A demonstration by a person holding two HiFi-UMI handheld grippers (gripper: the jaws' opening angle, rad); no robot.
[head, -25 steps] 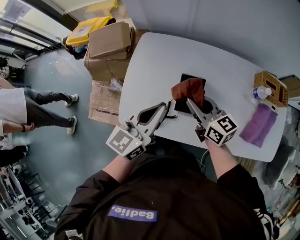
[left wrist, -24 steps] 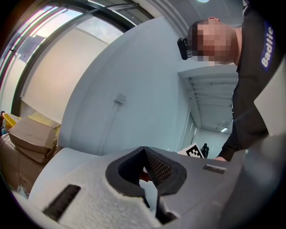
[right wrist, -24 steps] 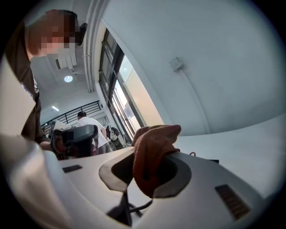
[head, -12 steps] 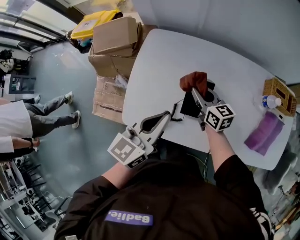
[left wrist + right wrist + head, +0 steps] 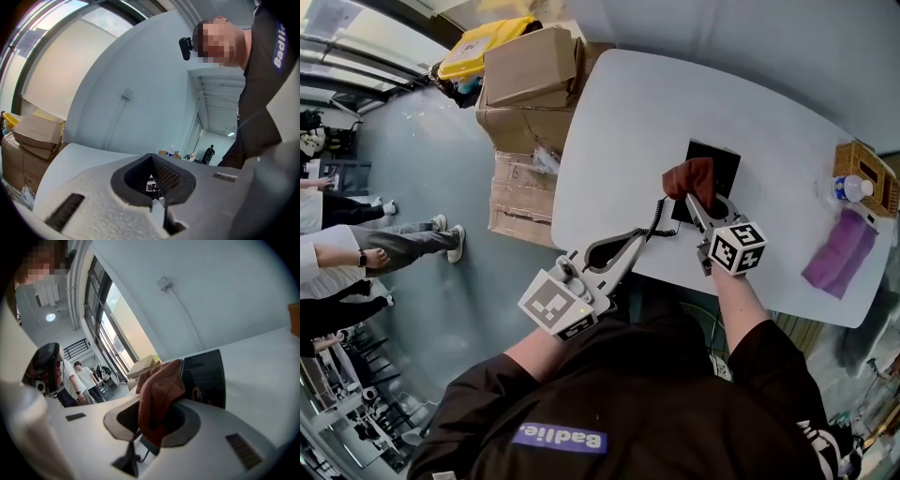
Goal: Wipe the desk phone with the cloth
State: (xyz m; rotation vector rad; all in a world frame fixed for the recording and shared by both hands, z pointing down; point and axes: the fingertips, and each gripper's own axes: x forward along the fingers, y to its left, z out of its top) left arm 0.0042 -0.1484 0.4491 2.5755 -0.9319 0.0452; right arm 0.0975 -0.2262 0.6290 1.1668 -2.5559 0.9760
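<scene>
A rounded white table [image 5: 609, 122] stands before a pale, plain wall [image 5: 140, 70]. Left of the table, stacked cardboard boxes [image 5: 530, 70] crowd its edge on the blue-grey floor [image 5: 422, 187]. Beyond them, tall dark-framed windows [image 5: 101, 310] let in daylight.

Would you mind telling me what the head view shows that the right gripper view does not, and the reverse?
Only the head view shows the purple cloth, the coiled cord and the left gripper. Only the right gripper view shows a wall box with its cable, and, close up, the right gripper with jaws shut on the rust cloth. Both show that cloth, the black phone and the white table.
</scene>
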